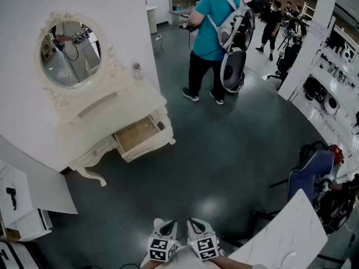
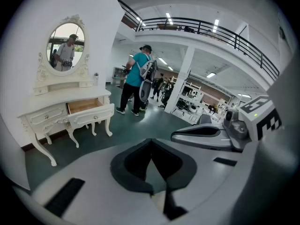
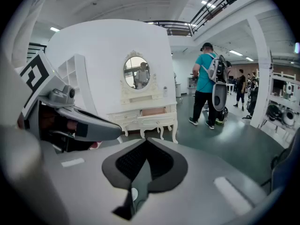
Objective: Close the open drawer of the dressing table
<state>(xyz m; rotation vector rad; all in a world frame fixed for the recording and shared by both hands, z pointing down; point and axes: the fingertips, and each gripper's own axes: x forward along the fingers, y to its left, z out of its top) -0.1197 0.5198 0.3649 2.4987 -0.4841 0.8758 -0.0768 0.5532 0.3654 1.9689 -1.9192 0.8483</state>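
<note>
bright overhead ceiling lights, floor glare, heavy fisheye edge distortion.

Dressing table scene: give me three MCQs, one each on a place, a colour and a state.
1. Seen from its front, where on the dressing table is the open drawer?
A. Left side
B. Right side
C. Centre, under the mirror

2. What colour is the shirt of the standing person?
A. Teal
B. Red
C. Yellow

3. How do the left gripper and right gripper stand?
A. Both shut on the drawer handle
B. Both wide open
C. Both shut on nothing, away from the table

Answers:
1 B: both gripper views show the pulled-out drawer at the table's right end.
2 A: the shirt is teal in all three views.
3 C: each gripper view shows its jaws meeting at the tips with nothing between them, and the table across bare floor.
</note>
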